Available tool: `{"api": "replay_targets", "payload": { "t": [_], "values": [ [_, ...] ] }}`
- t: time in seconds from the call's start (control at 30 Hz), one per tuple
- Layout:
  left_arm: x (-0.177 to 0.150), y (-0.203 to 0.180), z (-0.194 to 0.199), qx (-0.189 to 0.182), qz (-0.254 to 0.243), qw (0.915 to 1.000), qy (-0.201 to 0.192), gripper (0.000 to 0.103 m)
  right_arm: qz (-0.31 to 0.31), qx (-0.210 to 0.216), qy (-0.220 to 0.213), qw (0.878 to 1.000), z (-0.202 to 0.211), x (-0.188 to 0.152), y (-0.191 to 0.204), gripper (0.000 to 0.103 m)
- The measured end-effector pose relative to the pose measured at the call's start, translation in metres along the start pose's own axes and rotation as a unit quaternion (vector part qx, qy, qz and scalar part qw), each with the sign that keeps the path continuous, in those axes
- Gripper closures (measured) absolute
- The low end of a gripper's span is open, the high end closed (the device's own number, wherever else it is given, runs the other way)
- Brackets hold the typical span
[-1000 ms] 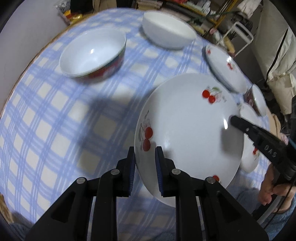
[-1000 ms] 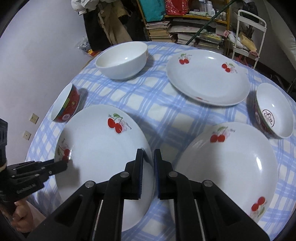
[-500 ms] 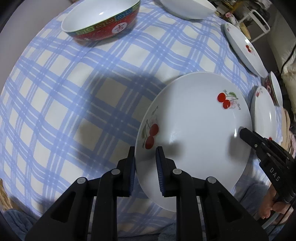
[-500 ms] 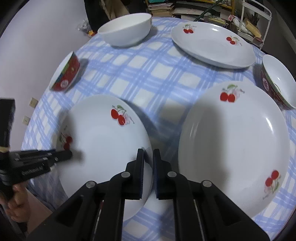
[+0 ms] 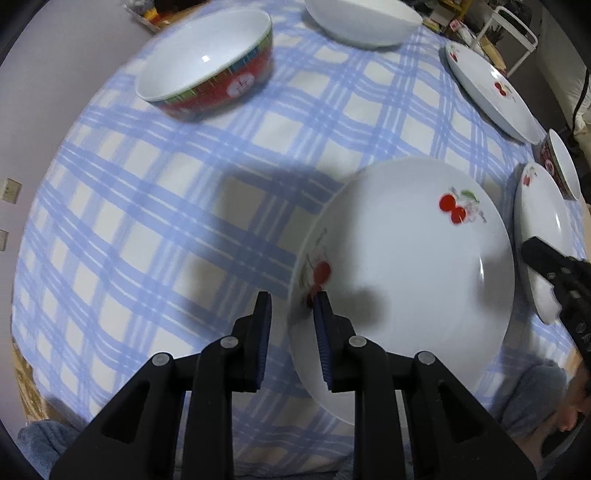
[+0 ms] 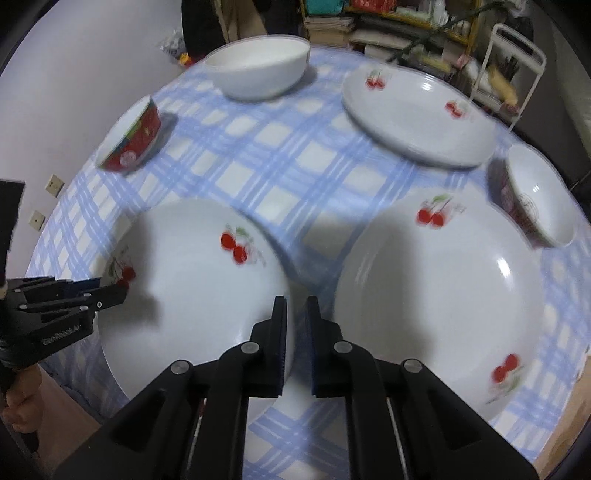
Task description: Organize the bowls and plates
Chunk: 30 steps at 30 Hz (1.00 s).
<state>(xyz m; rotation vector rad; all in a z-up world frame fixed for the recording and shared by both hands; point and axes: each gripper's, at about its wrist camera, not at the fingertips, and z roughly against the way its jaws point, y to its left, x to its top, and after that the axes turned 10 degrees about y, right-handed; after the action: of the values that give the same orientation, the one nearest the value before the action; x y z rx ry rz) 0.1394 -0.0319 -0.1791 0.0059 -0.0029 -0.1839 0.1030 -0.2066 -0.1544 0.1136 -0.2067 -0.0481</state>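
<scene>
A white plate with red cherries [image 5: 406, 277] [image 6: 192, 288] lies at the near edge of the blue-checked tablecloth [image 5: 147, 221]. My left gripper [image 5: 291, 325] [image 6: 110, 295] points down over the plate's left rim. Its jaws are opening: the rim stands between them and the left pad is clear of it. My right gripper [image 6: 297, 328] [image 5: 532, 251] is shut on the plate's right rim. A second cherry plate [image 6: 443, 288] [image 5: 543, 229] lies just right of it, and a third [image 6: 417, 118] [image 5: 491, 92] at the back right.
A red patterned bowl [image 5: 207, 74] [image 6: 136, 140] sits at the far left, a plain white bowl [image 5: 362, 22] [image 6: 258, 70] at the back, and another red bowl [image 6: 539, 199] at the right edge. A white wire rack [image 6: 517, 66] and cluttered shelves stand behind the table.
The left jaws have parted, so a gap now shows between the left pad and the plate rim. The left view has tipped, bringing the far bowls back into view. The right gripper stays closed.
</scene>
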Motion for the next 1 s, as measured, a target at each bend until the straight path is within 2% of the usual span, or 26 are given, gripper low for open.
{"api": "replay_targets", "payload": {
  "t": [0.2, 0.27, 0.37, 0.4, 0.43, 0.47, 0.57, 0.63, 0.7, 0.83, 1.0],
  "values": [
    [0.001, -0.014, 0.021, 0.04, -0.011, 0.9982, -0.043, 0.068, -0.018, -0.02, -0.051, 0.998, 0.036, 0.001, -0.024, 0.091],
    [0.003, -0.018, 0.033, 0.046, -0.019, 0.9968, -0.063, 0.057, -0.039, -0.025, -0.064, 0.997, 0.046, 0.002, -0.04, 0.089],
    [0.006, -0.026, 0.048, 0.052, -0.032, 0.9944, -0.085, 0.05, -0.062, -0.042, -0.077, 0.994, 0.058, 0.004, -0.06, 0.072],
    [0.008, -0.032, 0.053, 0.058, -0.036, 0.9934, -0.092, 0.048, -0.068, -0.044, -0.081, 0.993, 0.062, 0.003, -0.065, 0.062],
    [0.009, -0.039, 0.057, 0.066, -0.043, 0.9919, -0.1, 0.041, -0.075, -0.045, -0.086, 0.992, 0.067, 0.001, -0.072, 0.052],
    [0.01, -0.041, 0.059, 0.07, -0.049, 0.9907, -0.105, 0.033, -0.082, -0.045, -0.093, 0.991, 0.072, 0.0, -0.081, 0.048],
    [0.016, -0.058, 0.063, 0.076, -0.072, 0.9874, -0.118, 0.029, -0.098, -0.049, -0.102, 0.989, 0.081, -0.006, -0.103, 0.032],
    [0.017, -0.073, 0.063, 0.081, -0.095, 0.9852, -0.118, 0.025, -0.107, -0.048, -0.103, 0.988, 0.082, -0.01, -0.115, 0.016],
    [0.019, -0.082, 0.061, 0.08, -0.107, 0.9838, -0.119, 0.024, -0.116, -0.049, -0.1, 0.987, 0.082, -0.016, -0.129, 0.008],
    [0.022, -0.111, 0.06, 0.073, -0.121, 0.9826, -0.121, 0.024, -0.152, -0.04, -0.095, 0.983, 0.077, -0.019, -0.157, 0.007],
    [0.029, -0.143, 0.057, 0.068, -0.145, 0.9801, -0.117, 0.024, -0.168, -0.043, -0.091, 0.981, 0.07, -0.025, -0.174, 0.007]
  ]
}}
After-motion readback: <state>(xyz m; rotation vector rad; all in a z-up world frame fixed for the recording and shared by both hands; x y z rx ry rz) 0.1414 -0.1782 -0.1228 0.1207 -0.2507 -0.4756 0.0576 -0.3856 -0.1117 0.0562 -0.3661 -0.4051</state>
